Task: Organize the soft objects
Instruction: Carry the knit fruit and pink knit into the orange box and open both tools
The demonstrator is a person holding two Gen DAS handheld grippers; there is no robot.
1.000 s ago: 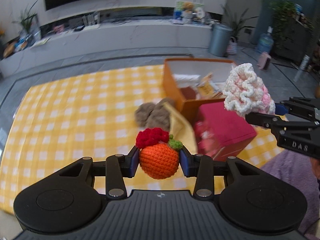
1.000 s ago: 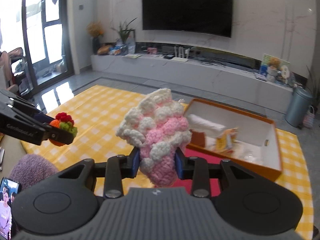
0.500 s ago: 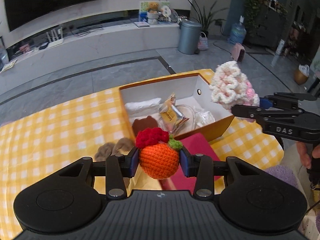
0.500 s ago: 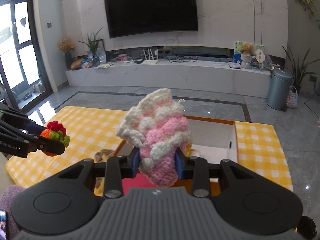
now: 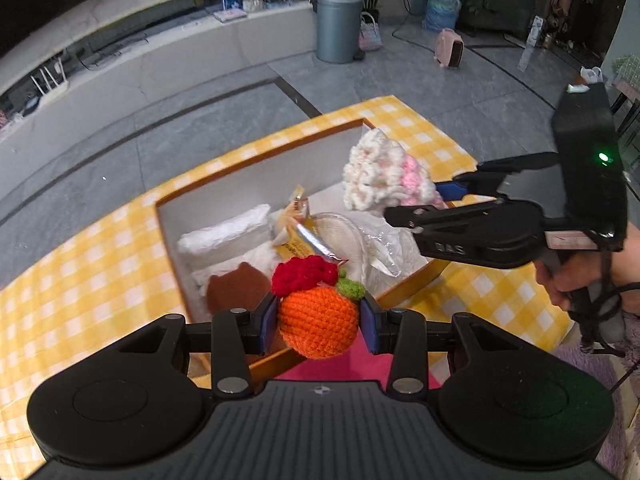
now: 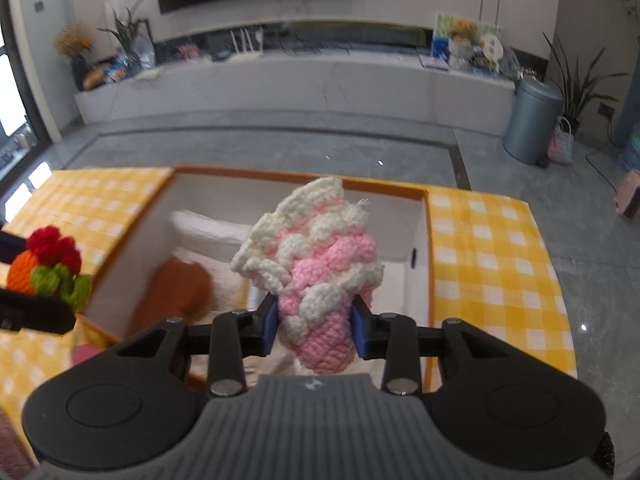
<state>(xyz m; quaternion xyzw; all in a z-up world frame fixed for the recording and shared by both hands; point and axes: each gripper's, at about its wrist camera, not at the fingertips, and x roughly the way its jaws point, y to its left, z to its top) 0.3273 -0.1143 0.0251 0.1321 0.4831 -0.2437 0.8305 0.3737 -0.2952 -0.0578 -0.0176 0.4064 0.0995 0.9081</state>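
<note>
Left wrist only: hand (image 5: 582, 280) gripping right gripper (image 5: 416, 204)

Orange crochet ball (image 5: 318, 326), pink-and-white crochet cone (image 6: 316, 280), yellow checked cloth (image 6: 488, 264), orange-rimmed box (image 5: 256, 164)

The letters "DAS" stand in small raised print on the black side of the right gripper (image 5: 440, 200), seen from the left wrist camera at the right side of the picture. A yellow snack packet (image 5: 298, 240) in the orange box (image 5: 260, 148) has dark print on it, but it is too small and blurry to read. The colourful sign (image 6: 444, 40) far away on the long white shelf cannot be read either.
</note>
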